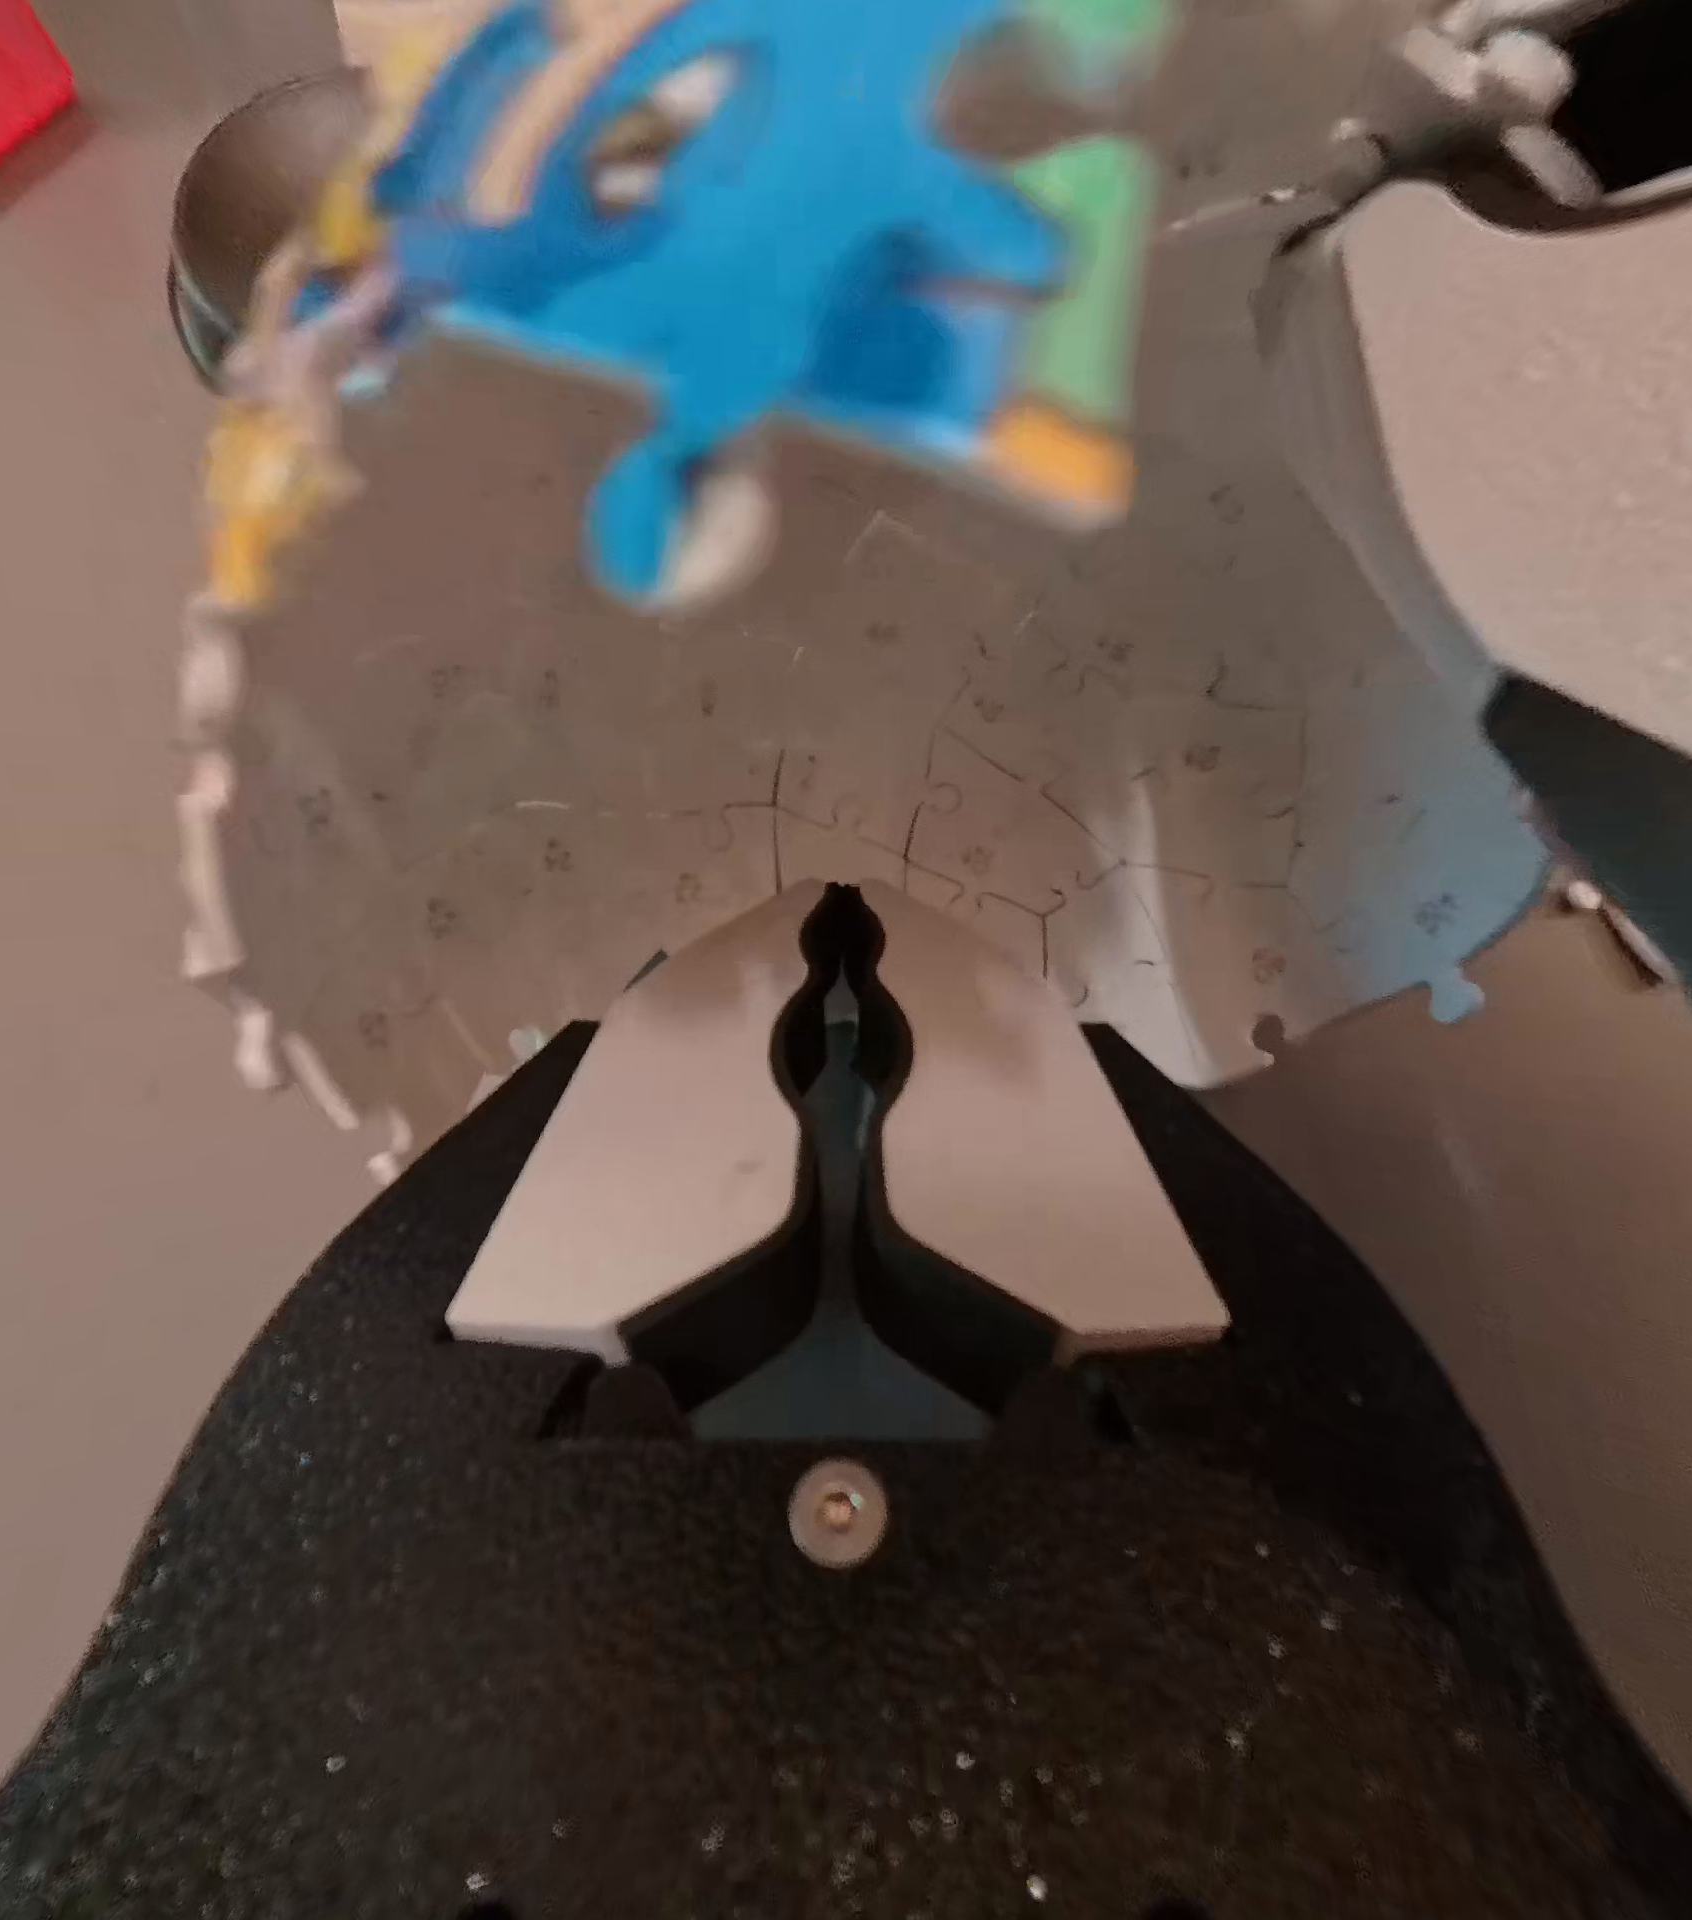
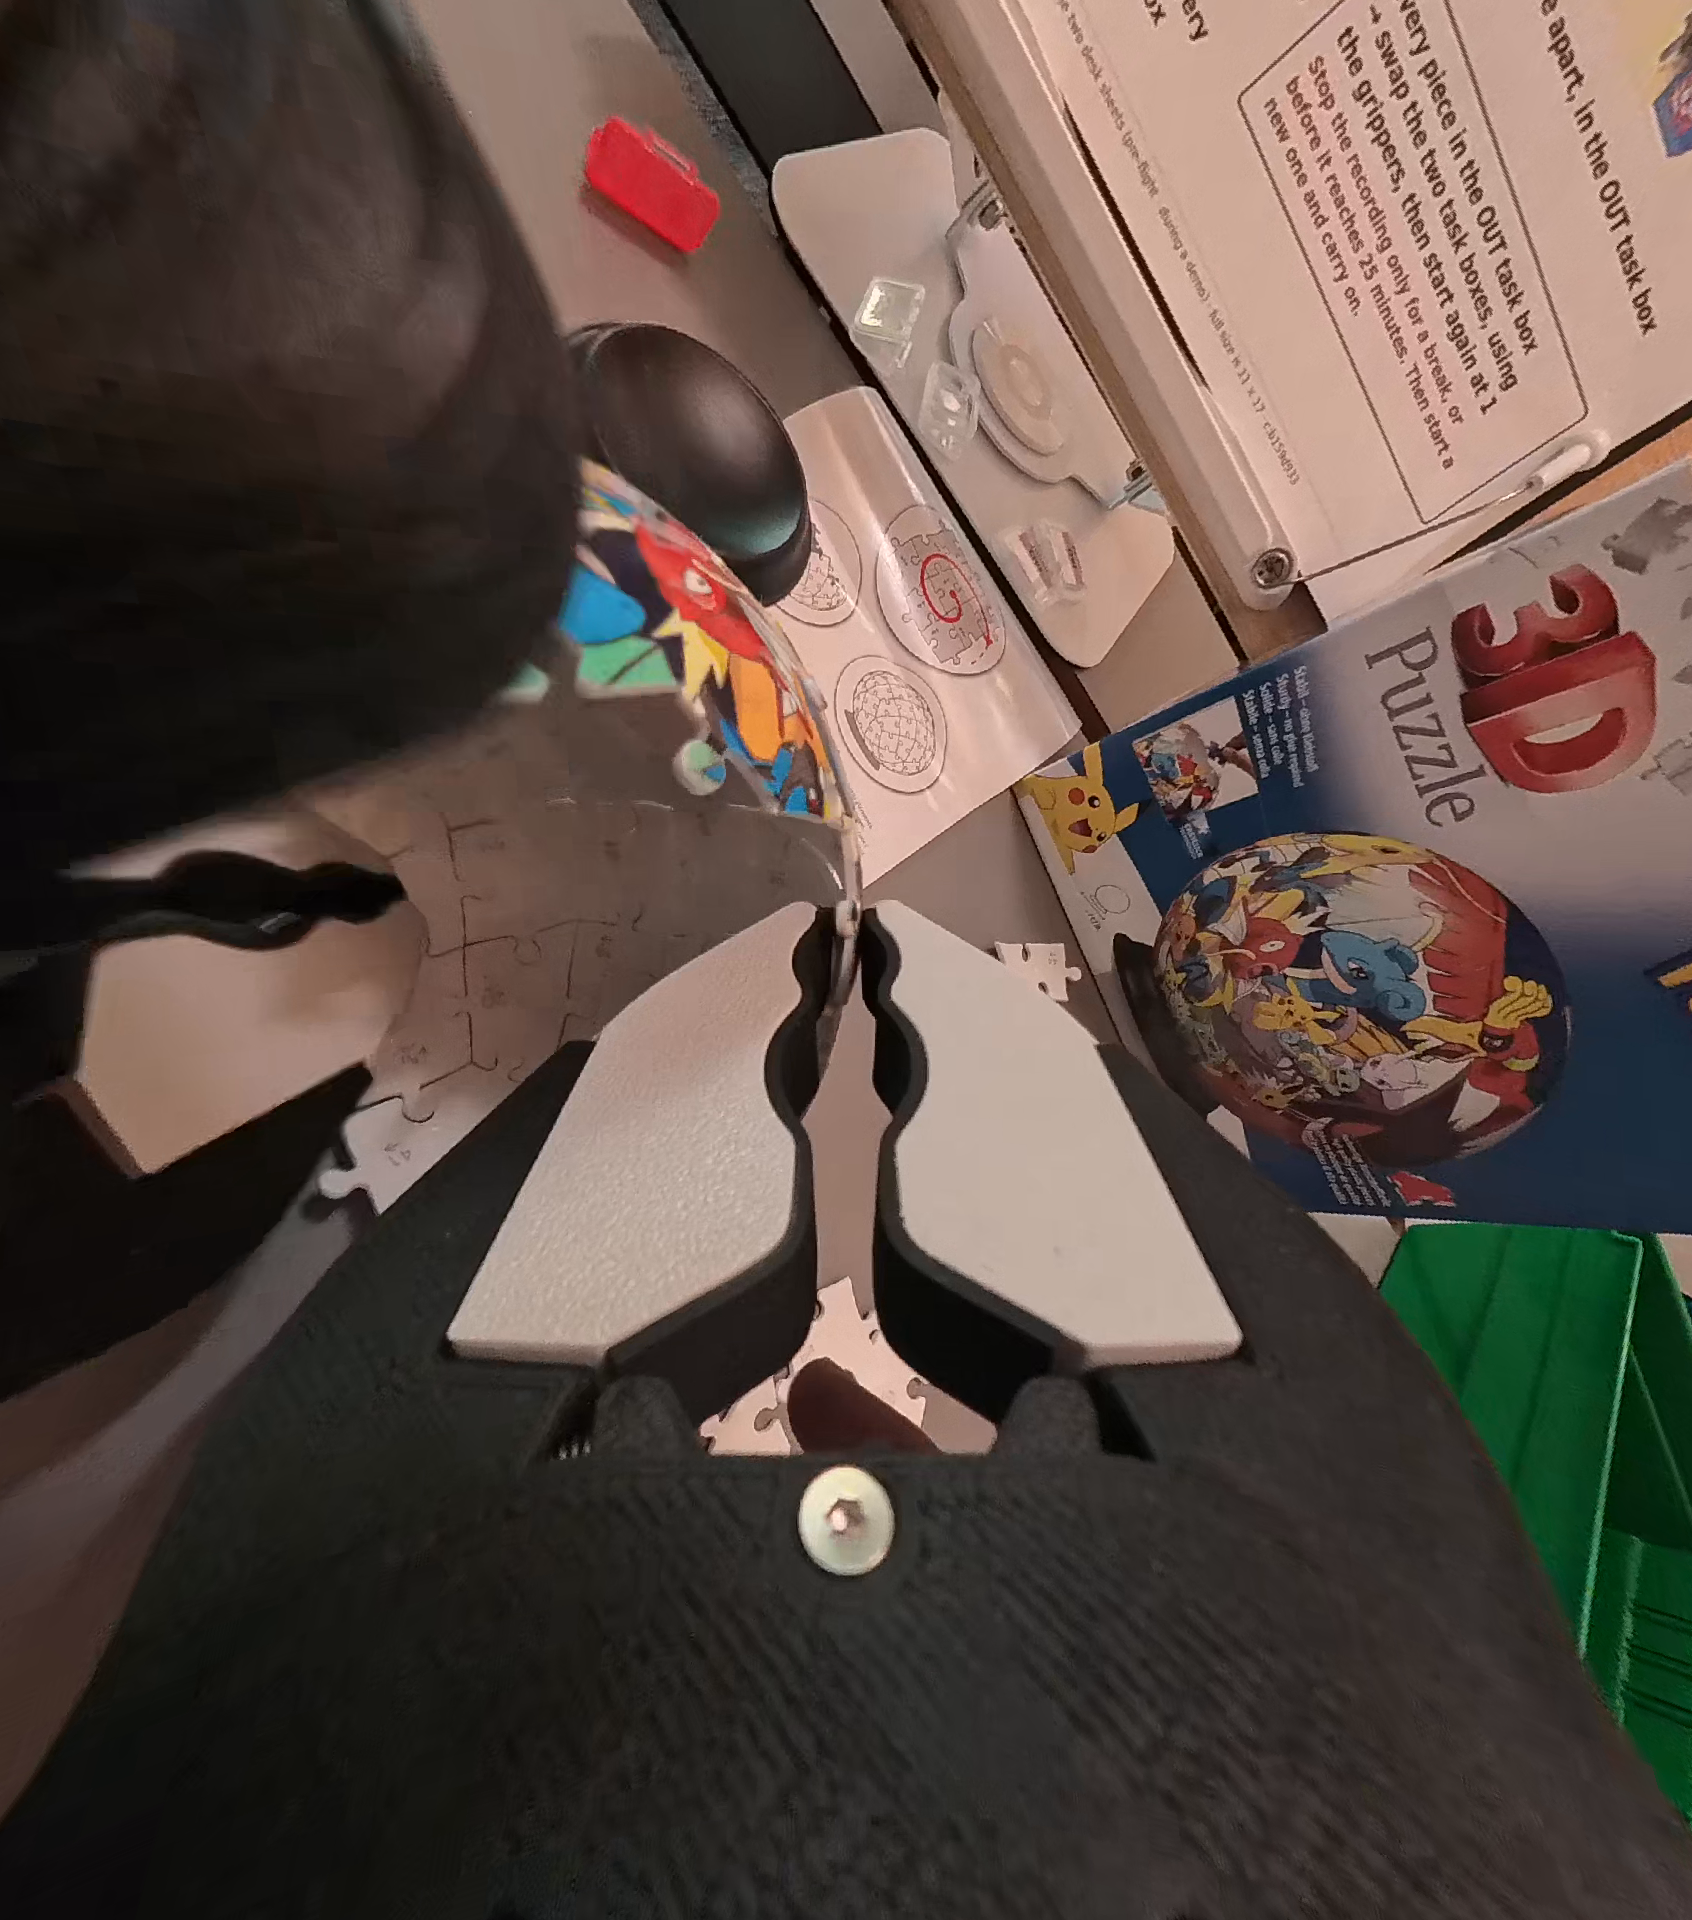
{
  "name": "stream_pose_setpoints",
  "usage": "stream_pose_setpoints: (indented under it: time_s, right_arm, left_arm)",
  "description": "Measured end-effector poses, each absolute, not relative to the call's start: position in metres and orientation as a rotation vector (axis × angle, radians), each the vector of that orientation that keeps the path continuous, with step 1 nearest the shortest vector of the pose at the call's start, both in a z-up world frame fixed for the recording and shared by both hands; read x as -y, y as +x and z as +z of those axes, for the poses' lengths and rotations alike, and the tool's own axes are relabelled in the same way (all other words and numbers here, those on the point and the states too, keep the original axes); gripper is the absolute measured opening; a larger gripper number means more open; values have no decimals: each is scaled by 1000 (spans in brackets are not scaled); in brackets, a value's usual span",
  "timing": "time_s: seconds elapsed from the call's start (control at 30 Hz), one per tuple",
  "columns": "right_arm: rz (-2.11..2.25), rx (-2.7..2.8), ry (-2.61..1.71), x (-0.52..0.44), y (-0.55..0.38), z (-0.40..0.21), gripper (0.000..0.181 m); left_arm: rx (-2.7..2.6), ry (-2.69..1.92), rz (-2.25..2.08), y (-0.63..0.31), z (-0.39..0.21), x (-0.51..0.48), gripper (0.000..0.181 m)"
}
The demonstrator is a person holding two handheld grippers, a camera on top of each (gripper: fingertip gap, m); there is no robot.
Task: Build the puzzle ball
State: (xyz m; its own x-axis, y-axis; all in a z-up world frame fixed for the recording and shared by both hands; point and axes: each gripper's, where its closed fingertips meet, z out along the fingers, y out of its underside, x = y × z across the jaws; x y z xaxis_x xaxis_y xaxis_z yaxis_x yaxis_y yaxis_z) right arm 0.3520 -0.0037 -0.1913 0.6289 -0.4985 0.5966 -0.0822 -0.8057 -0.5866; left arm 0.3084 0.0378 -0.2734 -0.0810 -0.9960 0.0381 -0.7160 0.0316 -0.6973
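Note:
The puzzle ball is a partly built curved shell. Its grey numbered inside (image 1: 613,779) fills the left wrist view, with a blurred blue printed section (image 1: 717,291) above it. In the right wrist view I see the grey inside (image 2: 551,883) and the colourful outside (image 2: 707,665). My right gripper (image 2: 850,916) is shut on the shell's rim; it also shows in the left wrist view (image 1: 1278,223). My left gripper (image 1: 842,896) is shut, with its tips at the shell's inner face. It shows large and dark in the right wrist view (image 2: 385,891). I cannot tell if it holds anything.
A black round stand (image 2: 696,436) sits behind the shell, also seen in the left wrist view (image 1: 229,239). An instruction sheet (image 2: 925,644), the puzzle box (image 2: 1444,883), a red block (image 2: 650,182), a green bin (image 2: 1600,1507) and loose grey pieces (image 2: 1034,966) lie around. Some 10 centimeters of space lies between my two pairs of fingers.

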Motion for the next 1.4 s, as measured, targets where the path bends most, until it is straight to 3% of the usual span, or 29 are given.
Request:
stream_pose_setpoints:
  time_s: [0.23, 0.5, 0.7, 0.8, 1.2, 1.4]
  right_arm:
    - [-1122, -440, -2318, 6, 352, -192, 6]
    - [-1177, -348, -2329, -3, 349, -186, 6]
    - [-1226, -235, -2361, -8, 348, -184, 6]
    - [-1220, -204, -2387, -7, 350, -186, 6]
    - [-764, -256, -2519, -8, 379, -205, 7]
    - [-567, -224, -2602, -8, 387, -213, 7]
  left_arm:
    - [-1723, -1585, -1019, 293, -220, -64, 0]
    - [-1946, -1230, -831, 273, -236, -65, 0]
    - [-1889, -1027, -847, 272, -224, -59, 10]
    - [-1834, -920, -873, 271, -205, -71, 24]
    - [-2183, -67, -631, 254, -225, -70, 34]
    - [-2116, 169, -443, 275, -230, -58, 30]
